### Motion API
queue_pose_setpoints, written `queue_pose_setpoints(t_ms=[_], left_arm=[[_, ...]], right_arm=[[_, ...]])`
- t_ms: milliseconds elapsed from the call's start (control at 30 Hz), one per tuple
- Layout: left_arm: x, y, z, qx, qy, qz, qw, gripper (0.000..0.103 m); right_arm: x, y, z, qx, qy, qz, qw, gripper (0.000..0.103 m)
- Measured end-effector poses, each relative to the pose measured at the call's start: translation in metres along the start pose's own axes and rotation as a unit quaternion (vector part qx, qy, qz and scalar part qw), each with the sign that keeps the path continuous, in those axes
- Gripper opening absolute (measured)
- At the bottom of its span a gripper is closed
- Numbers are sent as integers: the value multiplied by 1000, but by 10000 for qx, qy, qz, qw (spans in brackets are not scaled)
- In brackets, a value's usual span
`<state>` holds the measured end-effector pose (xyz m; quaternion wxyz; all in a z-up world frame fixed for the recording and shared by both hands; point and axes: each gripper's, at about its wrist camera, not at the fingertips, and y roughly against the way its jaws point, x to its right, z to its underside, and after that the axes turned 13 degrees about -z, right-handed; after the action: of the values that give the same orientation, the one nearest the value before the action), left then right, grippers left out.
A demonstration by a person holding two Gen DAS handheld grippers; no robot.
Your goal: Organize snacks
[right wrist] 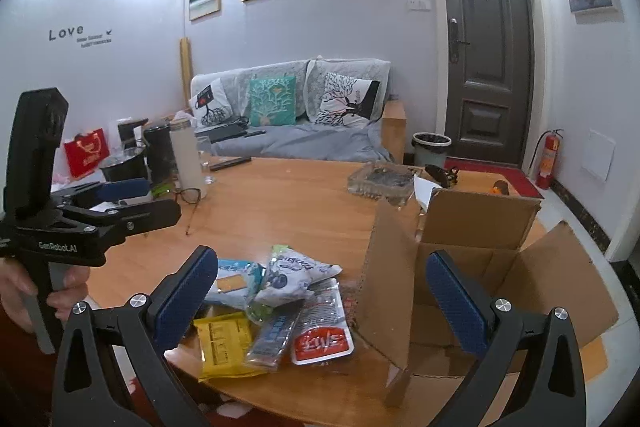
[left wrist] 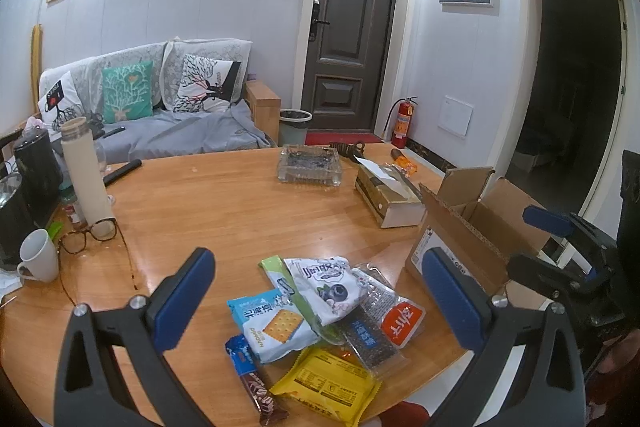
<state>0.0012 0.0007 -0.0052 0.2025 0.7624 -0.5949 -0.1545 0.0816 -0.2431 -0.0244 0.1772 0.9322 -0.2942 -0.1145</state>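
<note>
A pile of snack packets lies on the wooden table's near edge: a blue cracker pack, a white blueberry pack, a yellow pack, a dark seaweed pack with an orange label and a brown chocolate bar. The pile also shows in the right wrist view. An open cardboard box stands right of the pile. My left gripper is open and empty above the pile. My right gripper is open and empty, between pile and box.
On the table: a glass ashtray, a tissue box, glasses, a white mug, a white bottle, dark kettles at the left. A sofa, bin and door stand behind.
</note>
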Motion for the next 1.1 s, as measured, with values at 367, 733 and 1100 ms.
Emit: queue_pose_setpoints(t_ms=[367, 733, 1100], left_arm=[[-7, 3, -2, -10, 100, 53, 9999, 102], [-4, 2, -1, -48, 38, 38, 10000, 102], [-6, 1, 0, -33, 75, 59, 9999, 102]], right_arm=[[-1, 1, 2, 41, -100, -73, 9999, 103], [-1, 3, 2, 83, -229, -199, 9995, 103], [-4, 3, 2, 32, -155, -85, 9998, 103]])
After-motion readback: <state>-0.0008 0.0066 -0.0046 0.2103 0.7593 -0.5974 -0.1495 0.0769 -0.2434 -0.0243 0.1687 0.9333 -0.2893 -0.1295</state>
